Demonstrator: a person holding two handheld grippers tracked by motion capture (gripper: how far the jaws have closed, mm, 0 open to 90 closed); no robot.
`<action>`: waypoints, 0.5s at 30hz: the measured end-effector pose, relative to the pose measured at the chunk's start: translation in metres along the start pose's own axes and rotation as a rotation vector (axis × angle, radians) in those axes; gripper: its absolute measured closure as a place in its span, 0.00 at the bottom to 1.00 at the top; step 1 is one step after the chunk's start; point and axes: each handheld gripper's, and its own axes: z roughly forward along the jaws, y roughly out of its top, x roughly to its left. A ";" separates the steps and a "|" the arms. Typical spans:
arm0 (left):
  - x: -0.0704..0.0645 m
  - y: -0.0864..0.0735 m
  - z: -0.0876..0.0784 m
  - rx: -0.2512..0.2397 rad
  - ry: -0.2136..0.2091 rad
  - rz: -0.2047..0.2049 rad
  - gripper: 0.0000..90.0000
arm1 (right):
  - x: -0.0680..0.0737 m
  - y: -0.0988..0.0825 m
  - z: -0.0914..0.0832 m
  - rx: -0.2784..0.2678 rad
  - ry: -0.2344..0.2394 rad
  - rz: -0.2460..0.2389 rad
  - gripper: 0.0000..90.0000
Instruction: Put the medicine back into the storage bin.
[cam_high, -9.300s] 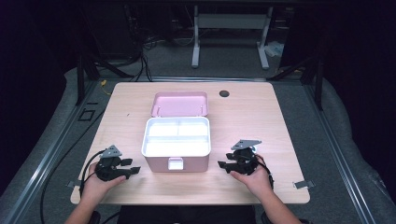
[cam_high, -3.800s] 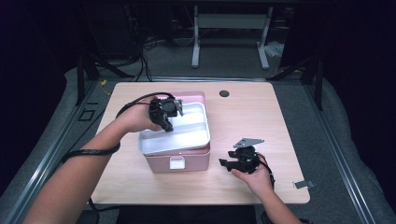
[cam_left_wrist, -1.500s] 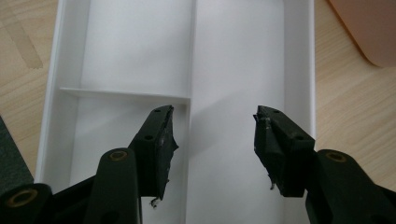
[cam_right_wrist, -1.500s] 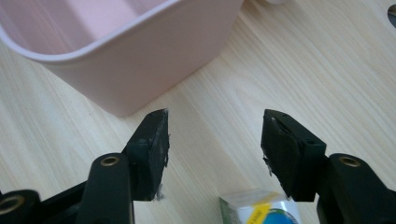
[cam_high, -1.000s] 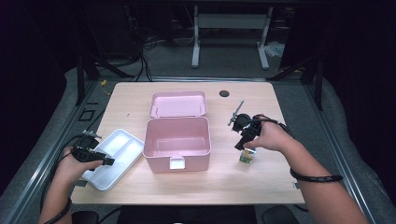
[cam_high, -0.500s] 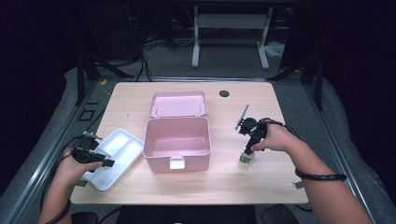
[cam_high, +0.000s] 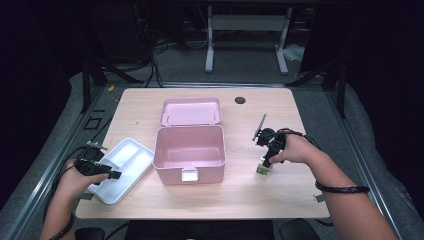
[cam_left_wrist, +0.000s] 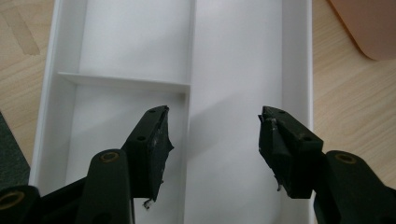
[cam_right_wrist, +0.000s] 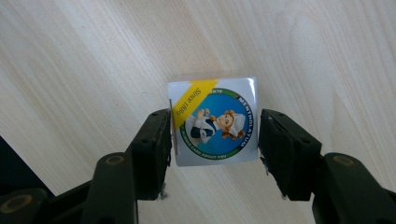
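Fingers (cam_right_wrist: 154, 149) of the right gripper (cam_right_wrist: 212, 149) have just been closing around a small box (cam_right_wrist: 214, 125) standing on the pale wood table (cam_high: 300, 115), its left side nearly touched and a slim gap on its right, while the left gripper (cam_left_wrist: 212, 144) hangs wide open and empty over the white divided tray (cam_left_wrist: 299, 70). Between them sits an open pink case (cam_high: 189, 150), with dark floor and a grey metal stand behind the table. Printed on the box's round label are "Since 1889" on a yellow band and "MENTHOLATUM" around a cartoon nurse.

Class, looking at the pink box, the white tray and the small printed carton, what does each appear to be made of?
Pink box: likely moulded plastic, smooth with a soft sheen.
White tray: likely plastic, glossy, with thin moulded dividers.
Small printed carton: probably coated card, with glossy printed faces and sharp folded edges.
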 end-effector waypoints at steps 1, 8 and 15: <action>0.000 0.000 0.000 0.000 -0.003 0.000 0.48 | 0.000 0.000 0.001 0.009 -0.002 0.002 0.47; 0.001 -0.001 0.000 0.002 -0.001 -0.001 0.48 | -0.001 0.000 0.005 -0.002 0.008 0.012 0.50; 0.000 -0.001 0.001 0.001 -0.004 0.002 0.48 | 0.000 0.002 -0.001 0.023 0.002 -0.008 0.51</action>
